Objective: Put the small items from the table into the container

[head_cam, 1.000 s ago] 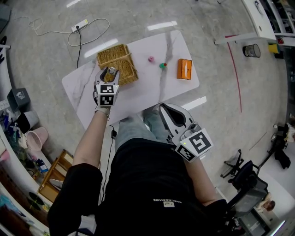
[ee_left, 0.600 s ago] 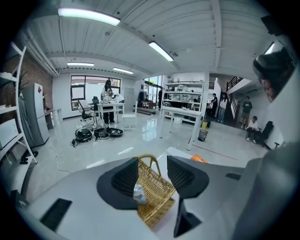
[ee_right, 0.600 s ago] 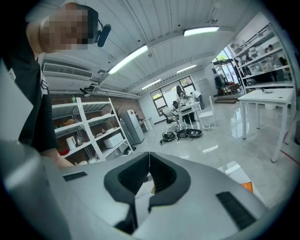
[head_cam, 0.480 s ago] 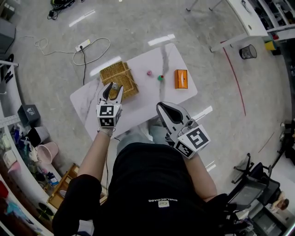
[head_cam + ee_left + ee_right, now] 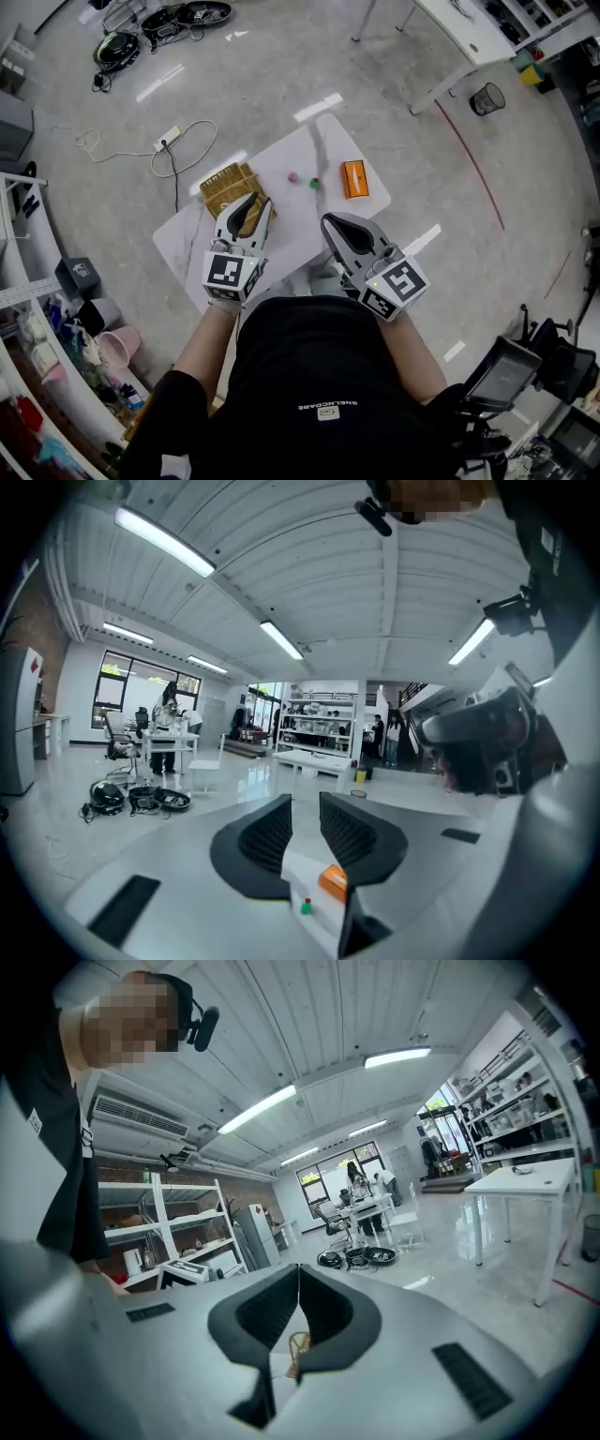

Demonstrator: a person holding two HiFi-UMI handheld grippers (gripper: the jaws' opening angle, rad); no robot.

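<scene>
A wicker basket (image 5: 228, 187) stands at the left end of the white marble table (image 5: 281, 239). A small pink item (image 5: 292, 176), a small green item (image 5: 316, 184) and an orange box (image 5: 353, 178) lie toward the right end. My left gripper (image 5: 251, 206) is lifted high above the table's near side, by the basket; its jaws are closing with nothing between them. In the left gripper view the left gripper (image 5: 305, 803) points level, with the orange box (image 5: 333, 881) and green item (image 5: 306, 907) far below. My right gripper (image 5: 330, 223) is raised near the front edge, shut and empty. The right gripper (image 5: 298, 1271) view shows the basket (image 5: 297, 1352) below.
A power strip and cable (image 5: 169, 141) lie on the floor beyond the table. Bags and gear (image 5: 159, 23) sit farther back, a white desk (image 5: 469, 28) and a bin (image 5: 487, 97) at upper right. Shelves with clutter (image 5: 56, 356) line the left wall.
Both grippers have risen well above the table. The left one has come up and away from the basket and its jaws have narrowed. The table looks smaller and farther below.
</scene>
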